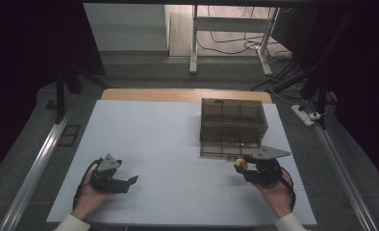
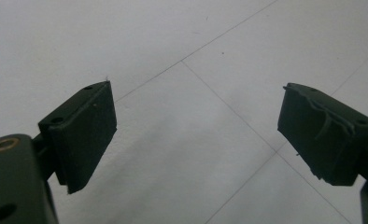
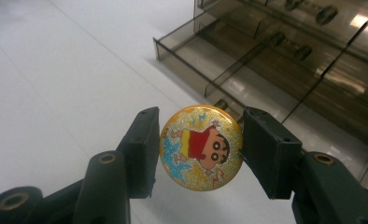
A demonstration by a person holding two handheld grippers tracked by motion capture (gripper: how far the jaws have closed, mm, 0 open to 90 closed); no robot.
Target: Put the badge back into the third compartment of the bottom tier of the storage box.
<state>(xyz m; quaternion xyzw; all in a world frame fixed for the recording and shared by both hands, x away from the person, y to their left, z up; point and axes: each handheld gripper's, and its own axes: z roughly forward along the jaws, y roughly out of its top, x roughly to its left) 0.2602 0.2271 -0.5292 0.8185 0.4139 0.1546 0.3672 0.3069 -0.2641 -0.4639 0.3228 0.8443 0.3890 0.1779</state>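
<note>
My right gripper is shut on a round yellow glitter badge with a cartoon child in a red shirt, held by its edges between the two pads. In the high view this right gripper and the badge hover just in front of a smoky transparent drawer box, whose lower drawer is pulled out toward me. My left gripper rests at the front left of the white table. Its jaws stand wide apart, open, with bare table between the pads.
The drawer box has several compartments split by dividers. The white table top ends at a wooden strip at the back. Beyond it stand a metal frame and cables on the floor. A power strip lies at the right.
</note>
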